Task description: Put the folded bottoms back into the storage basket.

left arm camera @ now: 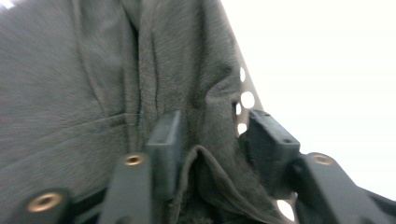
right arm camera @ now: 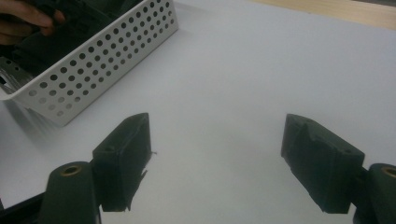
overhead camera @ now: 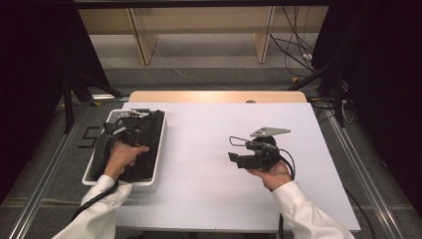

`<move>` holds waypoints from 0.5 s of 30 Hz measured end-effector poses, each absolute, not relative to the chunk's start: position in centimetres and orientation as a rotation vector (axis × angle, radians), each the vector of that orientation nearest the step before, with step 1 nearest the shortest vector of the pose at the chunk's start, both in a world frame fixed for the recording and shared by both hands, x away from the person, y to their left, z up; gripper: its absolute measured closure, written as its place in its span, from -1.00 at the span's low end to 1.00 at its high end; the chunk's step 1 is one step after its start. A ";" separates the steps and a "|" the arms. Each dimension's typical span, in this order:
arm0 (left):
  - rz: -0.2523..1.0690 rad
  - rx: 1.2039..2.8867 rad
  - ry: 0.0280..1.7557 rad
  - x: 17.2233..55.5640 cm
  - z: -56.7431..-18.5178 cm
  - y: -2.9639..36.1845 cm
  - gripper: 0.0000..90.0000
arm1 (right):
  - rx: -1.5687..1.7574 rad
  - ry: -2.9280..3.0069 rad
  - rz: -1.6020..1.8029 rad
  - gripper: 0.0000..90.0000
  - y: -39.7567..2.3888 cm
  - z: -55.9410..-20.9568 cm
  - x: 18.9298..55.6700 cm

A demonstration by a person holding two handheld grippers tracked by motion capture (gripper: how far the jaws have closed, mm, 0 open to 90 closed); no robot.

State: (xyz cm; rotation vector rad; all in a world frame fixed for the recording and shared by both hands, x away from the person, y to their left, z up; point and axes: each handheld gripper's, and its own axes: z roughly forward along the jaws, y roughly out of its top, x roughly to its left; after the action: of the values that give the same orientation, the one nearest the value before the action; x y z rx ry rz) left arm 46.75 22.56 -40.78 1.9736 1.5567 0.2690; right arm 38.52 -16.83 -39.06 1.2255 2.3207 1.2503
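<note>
Dark grey fabric garment (left arm camera: 93, 93) bunched inside white perforated plastic basket (overhead camera: 158, 169) at table's left edge. Left gripper (left arm camera: 212, 135) down in basket, jaws parted about halfway, fold of cloth lying loose between them, pads not pressing. Right gripper (right arm camera: 217, 158) above bare white tabletop (overhead camera: 209, 149), well apart from basket, jaws wide, nothing between. Light wooden board (overhead camera: 219, 96) along far edge.

White long sleeves (overhead camera: 303, 206); black claws (overhead camera: 238, 159) with brass-coloured screws, trailing black cables, a grey three-cornered plate (overhead camera: 269, 131).
</note>
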 end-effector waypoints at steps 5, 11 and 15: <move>0.359 1.938 1.532 45.5 -39.3 22.5 -0.27 | 1.209 2.297 1.266 -0.46 -16.8 -38.7 38.3; 0.428 1.903 1.494 44.4 -37.9 22.1 -0.41 | 1.199 2.277 1.282 -0.46 -16.8 -38.6 38.1; 0.430 1.878 1.450 43.6 -37.4 21.6 -0.49 | 1.190 2.272 1.281 -0.47 -16.9 -38.5 38.0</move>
State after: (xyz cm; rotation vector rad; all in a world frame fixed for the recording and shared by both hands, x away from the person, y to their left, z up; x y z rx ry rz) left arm 43.63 21.62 -37.41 1.8780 1.4500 0.4303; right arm 37.95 -16.85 -38.53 1.1895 2.2718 1.2814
